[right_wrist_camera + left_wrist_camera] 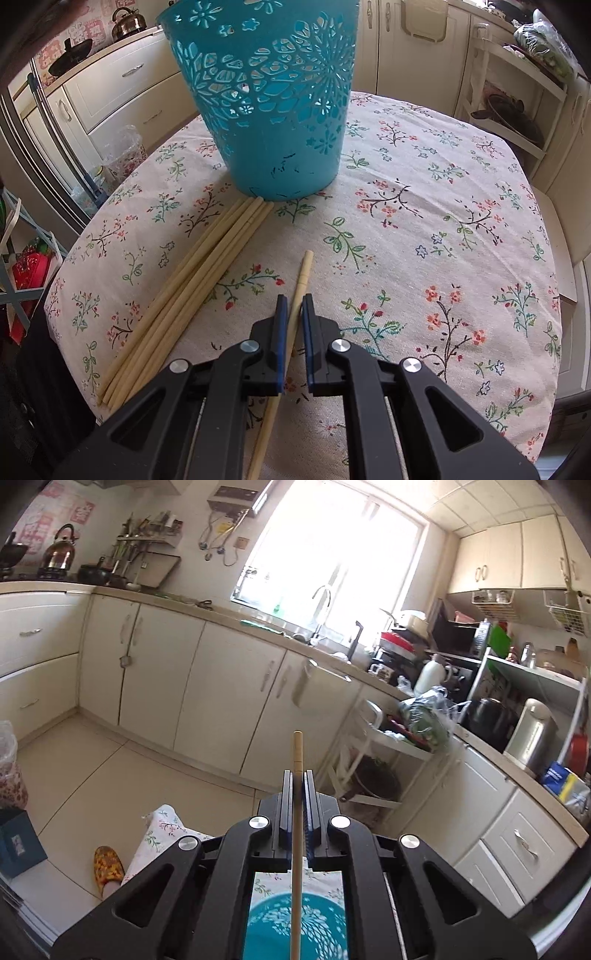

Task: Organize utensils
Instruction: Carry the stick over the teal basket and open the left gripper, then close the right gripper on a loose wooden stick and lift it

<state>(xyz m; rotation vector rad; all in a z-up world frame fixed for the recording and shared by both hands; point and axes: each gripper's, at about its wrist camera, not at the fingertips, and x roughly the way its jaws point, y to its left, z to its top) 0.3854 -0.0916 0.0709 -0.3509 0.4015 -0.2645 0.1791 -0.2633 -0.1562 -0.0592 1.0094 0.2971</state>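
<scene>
In the left wrist view my left gripper [297, 773] is shut on a pale wooden chopstick [297, 749] that sticks out past the fingertips, held up in the air. The teal cut-out basket [321, 934] shows below it, under the gripper body. In the right wrist view my right gripper [293, 299] points down at the table, shut on a single chopstick [306, 269] whose end lies on the floral tablecloth [443, 221]. Several more chopsticks [192, 288] lie in a bundle to its left, their ends touching the foot of the basket [273, 110].
Cream kitchen cabinets [221, 686] and a cluttered counter run behind the table. A white trolley [369, 746] stands on the right. A foot in a yellow slipper [108, 866] is on the tiled floor by the table edge.
</scene>
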